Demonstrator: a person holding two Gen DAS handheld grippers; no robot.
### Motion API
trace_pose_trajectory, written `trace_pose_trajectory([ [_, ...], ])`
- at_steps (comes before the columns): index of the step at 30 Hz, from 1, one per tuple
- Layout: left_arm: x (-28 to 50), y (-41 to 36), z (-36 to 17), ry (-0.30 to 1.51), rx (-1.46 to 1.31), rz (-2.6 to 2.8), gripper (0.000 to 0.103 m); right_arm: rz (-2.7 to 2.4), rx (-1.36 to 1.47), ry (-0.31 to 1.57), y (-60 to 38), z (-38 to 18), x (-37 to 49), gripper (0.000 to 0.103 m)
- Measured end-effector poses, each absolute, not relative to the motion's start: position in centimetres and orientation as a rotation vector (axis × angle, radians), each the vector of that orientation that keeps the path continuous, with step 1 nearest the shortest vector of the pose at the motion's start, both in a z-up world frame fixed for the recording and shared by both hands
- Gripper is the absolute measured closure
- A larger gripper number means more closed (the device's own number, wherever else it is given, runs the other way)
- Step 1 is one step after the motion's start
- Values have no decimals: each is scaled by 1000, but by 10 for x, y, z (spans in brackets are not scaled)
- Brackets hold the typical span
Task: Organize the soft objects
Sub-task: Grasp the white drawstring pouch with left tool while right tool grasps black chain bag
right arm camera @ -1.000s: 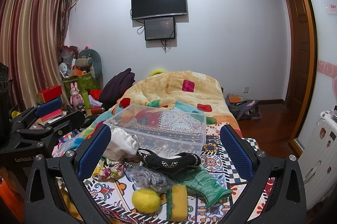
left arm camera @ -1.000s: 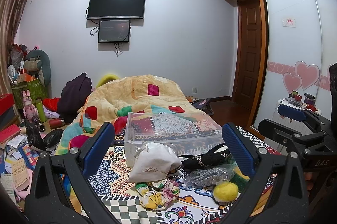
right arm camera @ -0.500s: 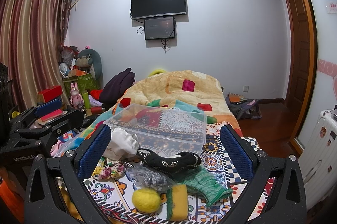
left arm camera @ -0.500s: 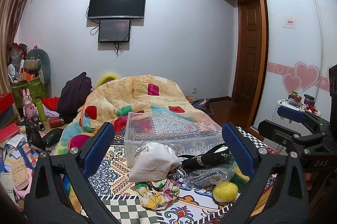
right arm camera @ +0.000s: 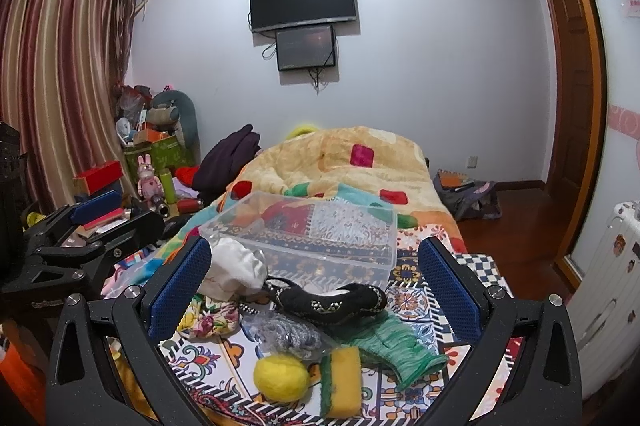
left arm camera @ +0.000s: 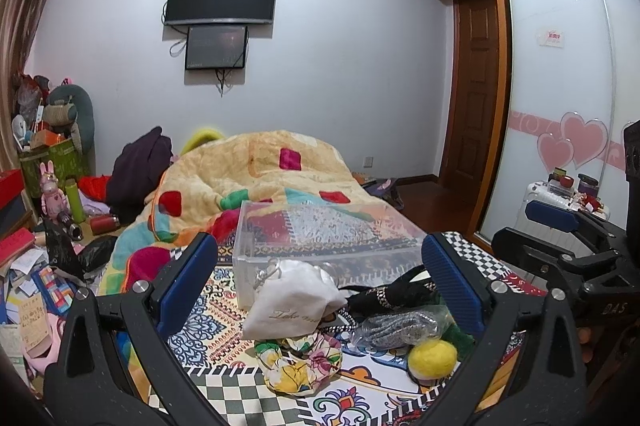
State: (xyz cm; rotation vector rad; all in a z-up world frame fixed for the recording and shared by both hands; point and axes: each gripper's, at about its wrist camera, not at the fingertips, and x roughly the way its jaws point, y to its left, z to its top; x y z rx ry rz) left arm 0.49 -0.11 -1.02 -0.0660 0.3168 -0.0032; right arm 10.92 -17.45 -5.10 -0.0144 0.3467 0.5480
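Soft things lie in a heap on a patterned cloth: a white pouch (left arm camera: 292, 302) (right arm camera: 236, 272), a floral scrunchie (left arm camera: 298, 364) (right arm camera: 210, 322), a black embroidered slipper (right arm camera: 332, 302) (left arm camera: 384, 296), a grey knit in clear plastic (left arm camera: 396, 326) (right arm camera: 288, 336), a yellow felt ball (left arm camera: 432, 354) (right arm camera: 281, 376), a yellow-green sponge (right arm camera: 340, 380) and a green knit (right arm camera: 394, 344). An empty clear plastic box (left arm camera: 320, 238) (right arm camera: 308, 230) stands just behind them. My left gripper (left arm camera: 320, 286) and right gripper (right arm camera: 316, 290) are both open and empty, held above the heap.
A bed with a yellow patchwork quilt (left arm camera: 260, 170) stretches behind the box. Clutter, a pink toy rabbit (left arm camera: 52, 194) and boxes sit at the left. A white suitcase (left arm camera: 560, 202) and sliding wardrobe door stand at the right.
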Motion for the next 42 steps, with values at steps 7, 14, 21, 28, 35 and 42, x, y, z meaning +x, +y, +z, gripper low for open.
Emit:
trace_pose_trajectory([
  [7, 24, 11, -25, 384, -68, 10, 0, 549, -12, 446, -174, -71, 130, 0],
  [14, 50, 30, -42, 479, -95, -7, 0, 559, 0, 569, -175, -90, 151, 13],
  [21, 75, 41, -65, 574, -128, -26, 0, 578, 5, 655, -167, -100, 167, 17],
  [28, 90, 34, -73, 655, -107, -70, 1, 578, -29, 728, -151, -112, 186, 17],
  [35, 106, 34, -88, 779, -136, -98, 31, 575, -61, 731, -147, -113, 189, 34],
  [42, 102, 36, -89, 770, -146, -122, 74, 578, -22, 744, -157, -115, 191, 73],
])
